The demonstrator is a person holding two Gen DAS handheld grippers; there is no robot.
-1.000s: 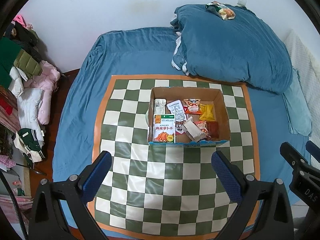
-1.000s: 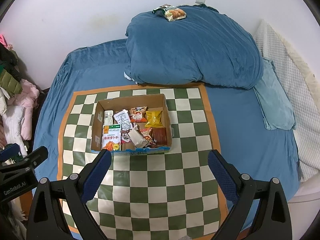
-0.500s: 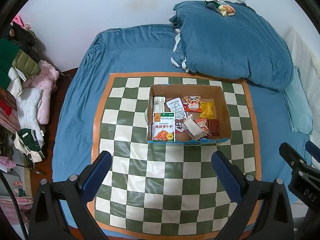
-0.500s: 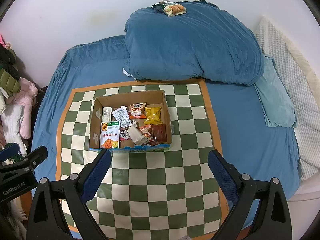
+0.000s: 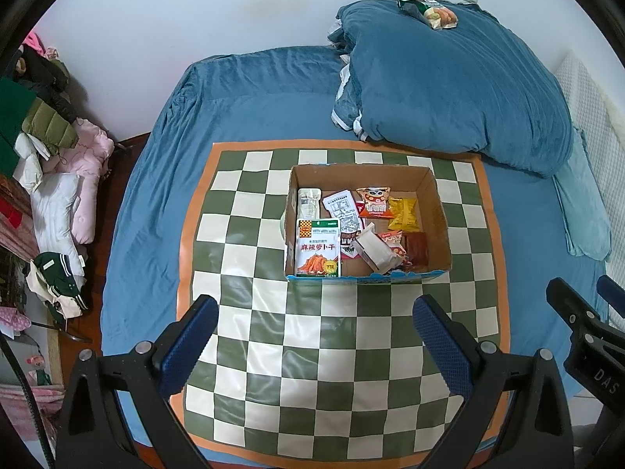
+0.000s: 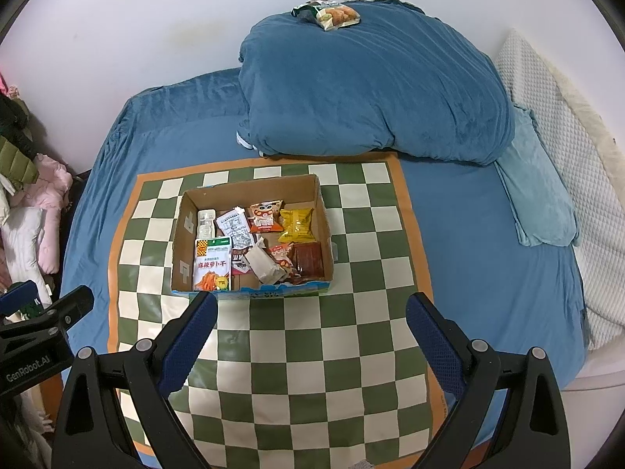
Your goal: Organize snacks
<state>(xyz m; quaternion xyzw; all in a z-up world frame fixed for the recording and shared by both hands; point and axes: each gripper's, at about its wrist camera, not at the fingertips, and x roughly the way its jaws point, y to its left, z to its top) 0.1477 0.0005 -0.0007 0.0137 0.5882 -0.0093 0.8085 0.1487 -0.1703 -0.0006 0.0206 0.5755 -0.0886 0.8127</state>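
Cardboard box (image 5: 439,211) holds crinkly snack packets (image 5: 374,208); both grippers' jaws gape apart.

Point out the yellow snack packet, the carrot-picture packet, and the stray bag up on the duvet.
yellow snack packet (image 6: 297,224), right wrist view, centre of its front.
carrot-picture packet (image 5: 317,248), left wrist view, middle of its white front.
stray bag (image 6: 332,13), right wrist view, the printed panel, lying on top of the blue duvet (image 6: 371,90).

The box (image 5: 437,211) is plain brown cardboard, matt inside. The snack packets (image 5: 317,248) in it look like shiny plastic film. The checked mat (image 5: 273,336) has a smooth, glossy sheen, the bedsheet (image 5: 250,117) and duvet (image 5: 449,78) soft matt cloth. Both tools (image 5: 314,330) (image 6: 310,326) are matt black plastic with textured blue pads (image 5: 437,336).
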